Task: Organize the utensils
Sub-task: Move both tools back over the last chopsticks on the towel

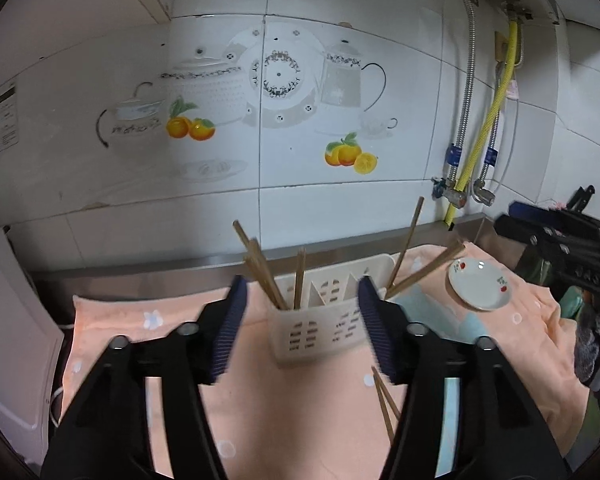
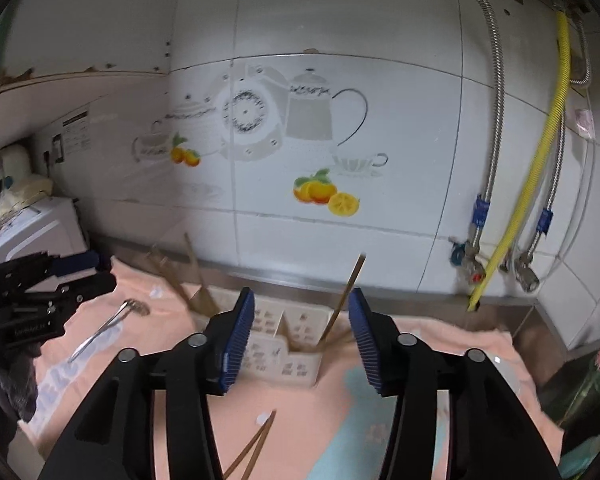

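The left tongs (image 1: pixel 302 320) stood wide open with nothing between the blue ribbed pads (image 1: pixel 230 322), hovering just short of the cream slotted plastic utensil holder (image 1: pixel 320 330). The holder sat on the peach-coloured towel (image 1: pixel 300 420) spread over the table, close to the steel back edge under the white tiled wall (image 1: pixel 220 100). Brown wooden chopsticks (image 1: pixel 266 274) leaned out of its left compartment, and more chopsticks (image 1: pixel 416 264) leaned from its right end. A loose pair of wooden chopsticks (image 1: pixel 384 402) lay flat on the towel near the tongs, beside the right-hand pad. A small white saucer with red cherry prints (image 1: pixel 479 283) rested on the towel to the right of the holder.

The right tongs (image 2: pixel 302 342) were likewise open and empty, facing the same holder (image 2: pixel 284 344). In that view a metal fork-like utensil (image 2: pixel 108 326) lay on the towel (image 2: pixel 332 420) to the left, apart from the holder, though blur hid its exact kind. The loose pair (image 2: pixel 256 446) lay below the pads.
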